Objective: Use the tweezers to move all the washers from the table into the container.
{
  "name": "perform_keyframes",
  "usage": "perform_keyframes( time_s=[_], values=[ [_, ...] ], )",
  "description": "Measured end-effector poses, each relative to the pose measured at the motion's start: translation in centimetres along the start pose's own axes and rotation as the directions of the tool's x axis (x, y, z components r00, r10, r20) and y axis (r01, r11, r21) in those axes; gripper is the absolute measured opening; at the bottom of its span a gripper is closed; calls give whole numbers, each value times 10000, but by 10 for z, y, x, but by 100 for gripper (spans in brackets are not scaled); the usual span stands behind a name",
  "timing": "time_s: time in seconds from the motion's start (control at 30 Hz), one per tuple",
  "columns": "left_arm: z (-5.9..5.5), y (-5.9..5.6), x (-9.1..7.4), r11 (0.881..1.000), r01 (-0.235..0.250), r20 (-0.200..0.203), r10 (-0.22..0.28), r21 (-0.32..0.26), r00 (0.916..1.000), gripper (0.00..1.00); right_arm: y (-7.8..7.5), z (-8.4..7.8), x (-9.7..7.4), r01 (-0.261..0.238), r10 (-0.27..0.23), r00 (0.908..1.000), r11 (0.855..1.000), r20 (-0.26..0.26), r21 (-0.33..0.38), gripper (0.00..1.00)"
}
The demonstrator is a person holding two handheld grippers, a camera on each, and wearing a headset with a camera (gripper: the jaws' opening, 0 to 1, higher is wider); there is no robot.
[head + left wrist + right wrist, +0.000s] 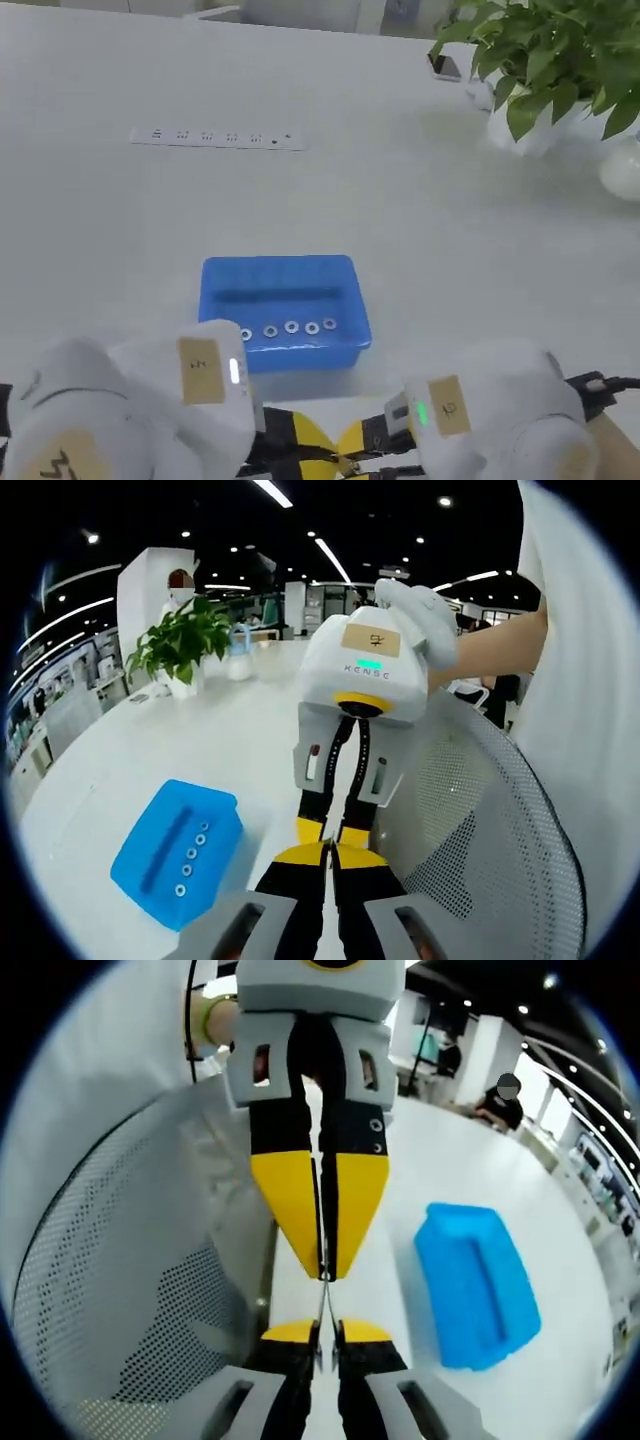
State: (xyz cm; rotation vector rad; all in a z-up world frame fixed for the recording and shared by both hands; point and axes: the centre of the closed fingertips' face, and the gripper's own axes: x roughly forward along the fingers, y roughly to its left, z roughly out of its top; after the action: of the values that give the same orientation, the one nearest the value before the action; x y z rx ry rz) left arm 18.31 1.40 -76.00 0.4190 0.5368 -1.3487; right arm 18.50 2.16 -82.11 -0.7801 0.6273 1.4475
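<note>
White tabletop (400, 200) runs across the head view, with a power strip (217, 139) at upper left and a potted plant (545, 55) at upper right. The blue container (282, 285) sits at centre frame, and five washers (291, 327) lie in a row along its lower wall. No washer can be made out on the bare table, so the job looks to be at or near its end. At the bottom edge the two grippers point at each other, tip to tip. In the right gripper view the left gripper (322, 1265) comes down from the top with its yellow jaws pressed together on a thin silvery strip, which I take to be the tweezers (323, 1305). The strip's lower end runs between the right gripper's own closed jaws. In the left gripper view the right gripper (331, 832) likewise meets the left's tips with its jaws together, in front of a mesh chair back (480, 820). The tweezers' long axis lies along the line between the grippers, roughly parallel to the washer row. The container lies up-frame from that meeting point, and the left gripper's body is slightly the nearer to it. Any next reach would have to swing the tweezers' points up-frame.
</note>
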Motion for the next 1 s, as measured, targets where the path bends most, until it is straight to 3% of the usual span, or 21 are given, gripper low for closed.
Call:
perform_keyframes(
  time_s=[0.23,0.5,0.77,1.0],
  values=[
    [-26,11,-1,9998,102,-873,-88,152,9961,0,-6,-4,13,-76,76,9996,10000,-274,4,5],
    [-49,17,-1,9996,271,-1457,-287,-127,9889,0,-7,-9,23,-267,281,9991,9986,-308,466,8],
    [-66,19,0,9983,469,-1967,-527,-341,9790,0,-12,-9,3,551,-664,9965,9792,516,1950,19],
    [-84,20,4,9971,591,-2693,-700,-483,9605,0,-8,-24,-28,1316,-1598,9850,9398,653,3155,22]
  ],
)
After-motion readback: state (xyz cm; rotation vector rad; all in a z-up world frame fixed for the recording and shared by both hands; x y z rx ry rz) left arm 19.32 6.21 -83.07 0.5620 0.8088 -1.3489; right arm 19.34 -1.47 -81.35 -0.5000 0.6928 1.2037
